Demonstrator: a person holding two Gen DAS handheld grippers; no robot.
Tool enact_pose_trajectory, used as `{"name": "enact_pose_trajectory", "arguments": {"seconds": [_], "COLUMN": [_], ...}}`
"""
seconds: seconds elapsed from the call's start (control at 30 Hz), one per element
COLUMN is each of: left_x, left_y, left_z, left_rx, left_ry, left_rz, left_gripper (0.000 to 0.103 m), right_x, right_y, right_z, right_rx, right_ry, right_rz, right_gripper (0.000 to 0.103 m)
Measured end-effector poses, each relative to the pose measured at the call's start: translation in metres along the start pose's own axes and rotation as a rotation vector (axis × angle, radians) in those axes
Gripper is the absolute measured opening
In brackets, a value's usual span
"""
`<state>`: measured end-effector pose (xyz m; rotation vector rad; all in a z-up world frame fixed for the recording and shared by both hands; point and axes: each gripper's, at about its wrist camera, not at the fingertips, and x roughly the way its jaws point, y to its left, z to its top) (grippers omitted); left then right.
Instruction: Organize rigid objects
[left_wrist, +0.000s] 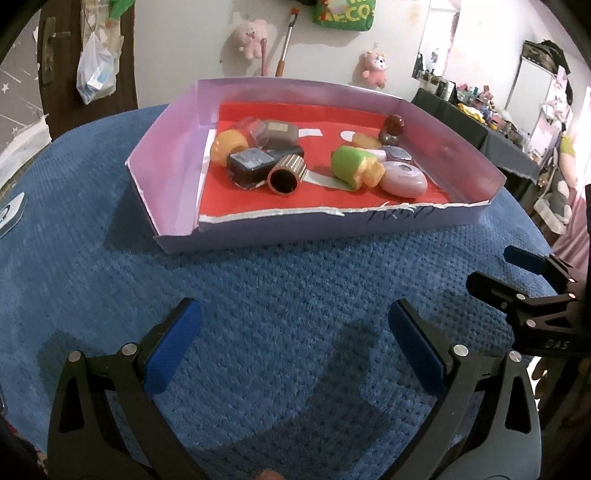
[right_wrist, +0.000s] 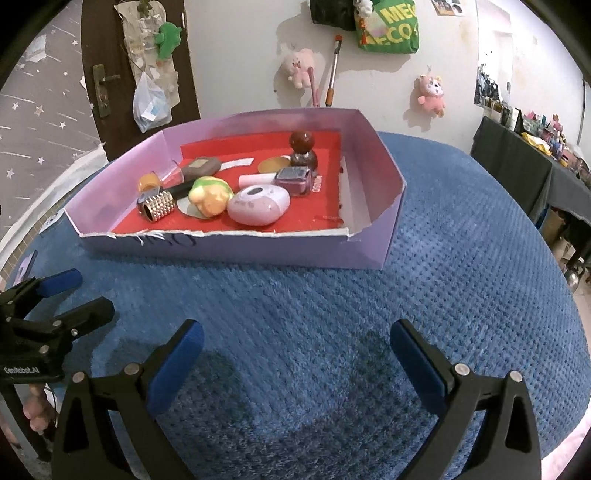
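A shallow purple box (left_wrist: 173, 177) (right_wrist: 384, 177) with a red floor sits on the blue cloth. In it lie several small items: a gold ribbed tube (left_wrist: 287, 176) (right_wrist: 157, 205), a green and yellow toy (left_wrist: 352, 168) (right_wrist: 208, 195), a pink oval case (left_wrist: 403, 178) (right_wrist: 258, 205), a dark square bottle (left_wrist: 250, 166), an orange ring (left_wrist: 229, 147) (right_wrist: 149, 181) and a brown round-capped bottle (left_wrist: 391, 129) (right_wrist: 303, 149). My left gripper (left_wrist: 293, 345) is open and empty, in front of the box. My right gripper (right_wrist: 295, 360) is open and empty, also in front of it.
The blue textured cloth (left_wrist: 277, 280) (right_wrist: 461, 277) covers the round table. The right gripper shows at the right edge of the left wrist view (left_wrist: 535, 291); the left gripper shows at the left edge of the right wrist view (right_wrist: 48, 306). Plush toys hang on the wall behind.
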<state>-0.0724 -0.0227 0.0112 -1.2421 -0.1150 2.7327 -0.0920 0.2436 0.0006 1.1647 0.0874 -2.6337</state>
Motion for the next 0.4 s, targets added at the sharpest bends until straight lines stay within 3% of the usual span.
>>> {"name": "enact_pose_trajectory", "arguments": {"seconds": [0.4], "left_x": [0.0042], "left_y": [-0.0052], "left_z": [-0.0026], "left_rx": [0.018], "left_ry": [0.001], "left_rz": [0.065], "left_gripper": [0.103], "right_x": [0.0073], "right_y": [-0.0005], "right_z": [-0.0056], "right_rx": [-0.005], "right_ry": [0.024], "right_rz": [-0.015], "right_gripper": [0.103]}}
